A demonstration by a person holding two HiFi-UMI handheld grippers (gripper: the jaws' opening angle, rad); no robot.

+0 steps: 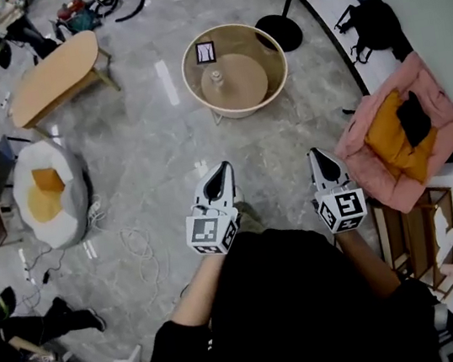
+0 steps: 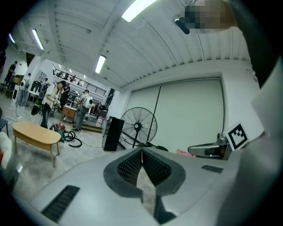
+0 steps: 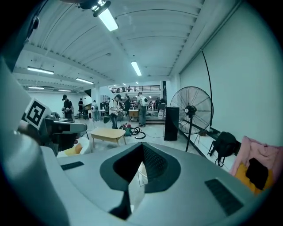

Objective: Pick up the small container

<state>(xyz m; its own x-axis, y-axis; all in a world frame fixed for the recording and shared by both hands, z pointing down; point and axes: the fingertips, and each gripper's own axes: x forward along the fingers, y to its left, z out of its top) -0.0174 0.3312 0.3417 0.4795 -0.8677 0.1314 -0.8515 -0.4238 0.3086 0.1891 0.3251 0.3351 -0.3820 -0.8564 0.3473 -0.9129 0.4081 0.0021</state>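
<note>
A round rimmed bench [image 1: 188, 78] is seen at upper centre, with bare floor between it and both grippers. The left gripper [image 1: 224, 168] and right gripper [image 1: 315, 154] are held with jaws closed on nothing. The small container [image 1: 216, 76] is set upright mid-bench, straight up-frame of the nearer left gripper, with a marker card [image 1: 205, 51] beyond it.

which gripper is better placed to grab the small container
Left, probably: the small container on the round table sits almost straight ahead of the left gripper, while the right gripper is off to its side. Both are shut and empty.
</note>
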